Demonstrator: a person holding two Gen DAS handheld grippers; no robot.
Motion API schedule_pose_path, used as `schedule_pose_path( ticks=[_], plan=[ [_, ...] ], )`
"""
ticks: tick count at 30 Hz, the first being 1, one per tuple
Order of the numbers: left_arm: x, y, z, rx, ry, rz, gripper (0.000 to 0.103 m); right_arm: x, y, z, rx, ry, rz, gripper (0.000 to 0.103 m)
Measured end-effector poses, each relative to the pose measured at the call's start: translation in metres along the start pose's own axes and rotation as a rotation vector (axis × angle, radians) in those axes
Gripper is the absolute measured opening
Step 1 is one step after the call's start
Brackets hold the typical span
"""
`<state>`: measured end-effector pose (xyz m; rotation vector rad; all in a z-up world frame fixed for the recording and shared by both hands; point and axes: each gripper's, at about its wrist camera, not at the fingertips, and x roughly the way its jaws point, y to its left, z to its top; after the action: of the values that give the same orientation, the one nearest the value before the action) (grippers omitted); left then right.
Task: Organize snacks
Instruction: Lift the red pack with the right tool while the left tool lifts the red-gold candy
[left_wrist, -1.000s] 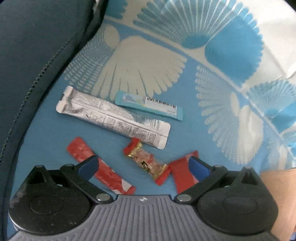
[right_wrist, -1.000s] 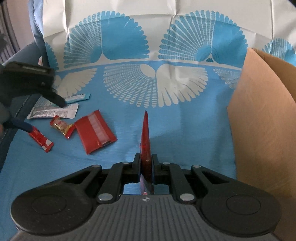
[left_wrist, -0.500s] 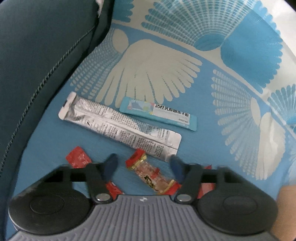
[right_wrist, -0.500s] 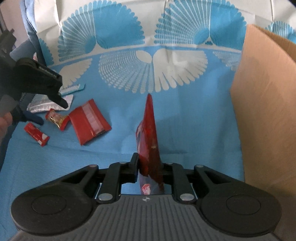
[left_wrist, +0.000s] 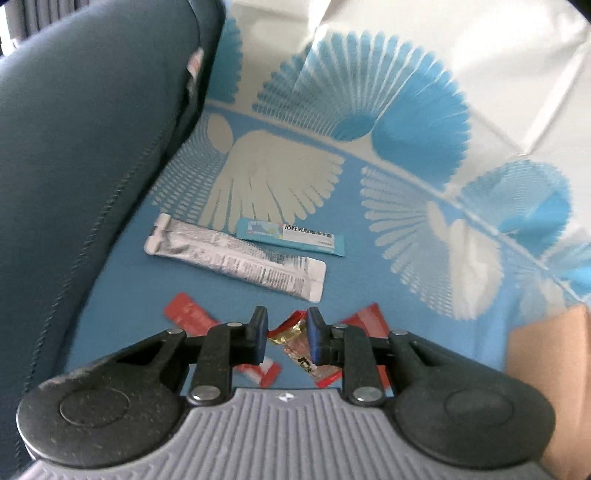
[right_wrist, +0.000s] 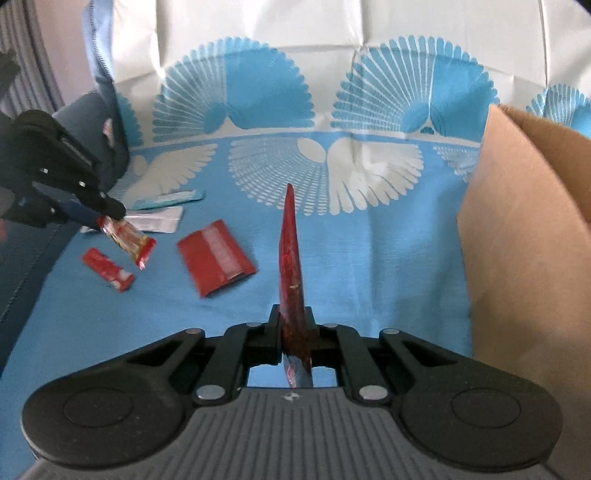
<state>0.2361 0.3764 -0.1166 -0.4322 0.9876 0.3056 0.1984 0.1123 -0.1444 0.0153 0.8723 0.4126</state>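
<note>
Left gripper (right_wrist: 107, 216) just closed onto clear candy (right_wrist: 127, 240), long axis slanting down-right from fingertips; right gripper (right_wrist: 293, 325) clamping red packet (right_wrist: 290, 251) edge-on, pointing straight ahead.

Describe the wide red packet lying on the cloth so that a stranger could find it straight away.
Start from the blue and white patterned cloth; the snacks lie on its left part, away from the cardboard box at the right. The wide red packet lies flat there, the snack nearest the box. Unlike the narrow red stick beside it, it is broad and folded, with a pale stripe across it.
</note>
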Motion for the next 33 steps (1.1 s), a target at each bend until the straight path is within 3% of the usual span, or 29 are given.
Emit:
schedule_pose_path(
  ticks=[7,16,25,33],
  plan=[
    [-0.083,0.015,-0.042,0.011,-0.074,-0.024,0.025,-0.058,0.019,-0.013,-0.05,0.005,0.041,0.01],
    [-0.171,0.046,-0.124,0.05,-0.089,-0.002,0.025,-0.149,0.069,-0.047,-0.151,0.018,0.129,0.01],
    [-0.235,0.078,-0.183,0.016,-0.12,-0.006,0.025,-0.217,0.112,-0.089,-0.235,0.025,0.166,0.01],
    [-0.265,0.077,-0.213,0.035,-0.152,-0.02,0.025,-0.257,0.117,-0.1,-0.262,-0.031,0.159,0.01]
  ],
)
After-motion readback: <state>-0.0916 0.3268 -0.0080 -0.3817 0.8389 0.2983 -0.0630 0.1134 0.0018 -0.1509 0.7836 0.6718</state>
